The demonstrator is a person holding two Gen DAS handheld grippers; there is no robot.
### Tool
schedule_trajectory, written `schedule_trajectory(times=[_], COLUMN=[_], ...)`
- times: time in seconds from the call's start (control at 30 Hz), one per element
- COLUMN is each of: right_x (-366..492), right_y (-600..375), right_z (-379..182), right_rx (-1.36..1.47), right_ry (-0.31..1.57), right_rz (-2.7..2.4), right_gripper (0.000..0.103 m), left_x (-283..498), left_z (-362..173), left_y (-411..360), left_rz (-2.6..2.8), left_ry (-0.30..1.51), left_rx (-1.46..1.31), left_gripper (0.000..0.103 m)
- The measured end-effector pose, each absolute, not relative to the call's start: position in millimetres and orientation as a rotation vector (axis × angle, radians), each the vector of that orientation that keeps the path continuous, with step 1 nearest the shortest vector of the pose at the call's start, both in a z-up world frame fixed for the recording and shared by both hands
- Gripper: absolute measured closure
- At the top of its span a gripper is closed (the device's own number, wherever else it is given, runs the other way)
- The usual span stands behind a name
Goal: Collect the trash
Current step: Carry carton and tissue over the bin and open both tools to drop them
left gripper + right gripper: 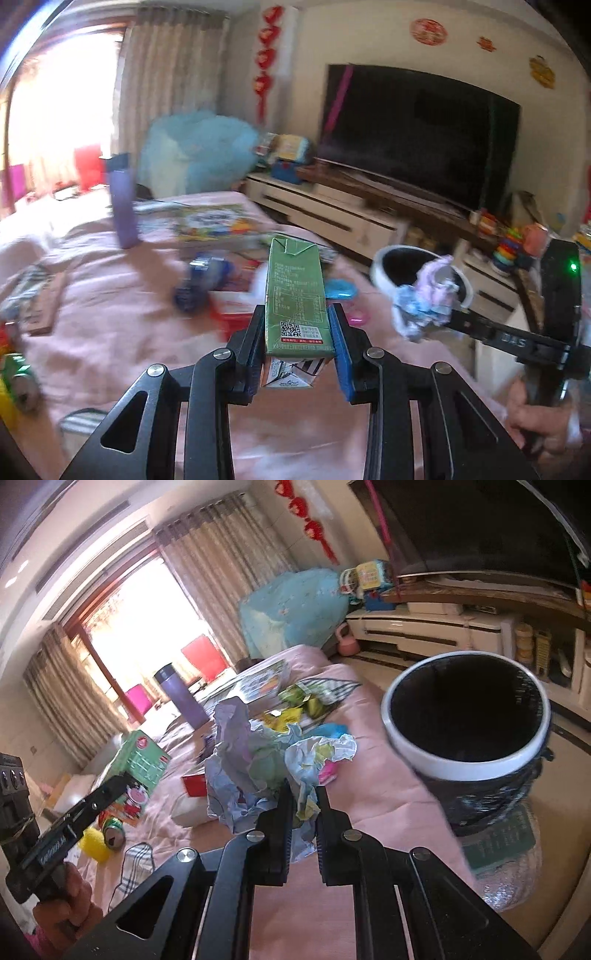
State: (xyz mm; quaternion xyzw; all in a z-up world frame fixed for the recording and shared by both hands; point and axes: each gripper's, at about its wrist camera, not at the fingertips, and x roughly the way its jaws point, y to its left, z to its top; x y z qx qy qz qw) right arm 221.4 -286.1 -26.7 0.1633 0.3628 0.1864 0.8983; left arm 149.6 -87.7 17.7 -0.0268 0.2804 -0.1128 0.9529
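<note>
My left gripper is shut on a green drink carton, its blue pads pressing both sides, above the pink-covered surface. In the right wrist view that carton shows at the left, still in the left gripper. My right gripper is shut on a crumpled wad of pale printed paper. The wad hangs right beside the black bin with a white rim. The bin stands open-topped to the right of the right gripper.
A purple bottle stands upright further back, with picture books beside it. A drink can, wrappers and a blue toy lie scattered on the cloth. A television on a low white cabinet lines the far wall.
</note>
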Motion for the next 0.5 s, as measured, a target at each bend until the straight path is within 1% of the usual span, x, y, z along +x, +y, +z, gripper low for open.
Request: schedule_trajectory(times=[0.27,0.5], right_x=[223.6,238.3], right_y=[-339.3,-372.3], right_z=[-26.2,-25.3], right_rx=[0.353,0.348], right_ry=[0.738,0.736], right_rz=[0.274,0.206], right_gripper=[0.092,0.092], left_x=[211.6,261.1], left_z=[-7.9,-17.0], left_y=[-130.1,-161.9], left_rz=[-0.382,-0.448], left_ry=[0.68,0.718], left_rx=[-0.059,-0.04], left_gripper=[0.072,0.071])
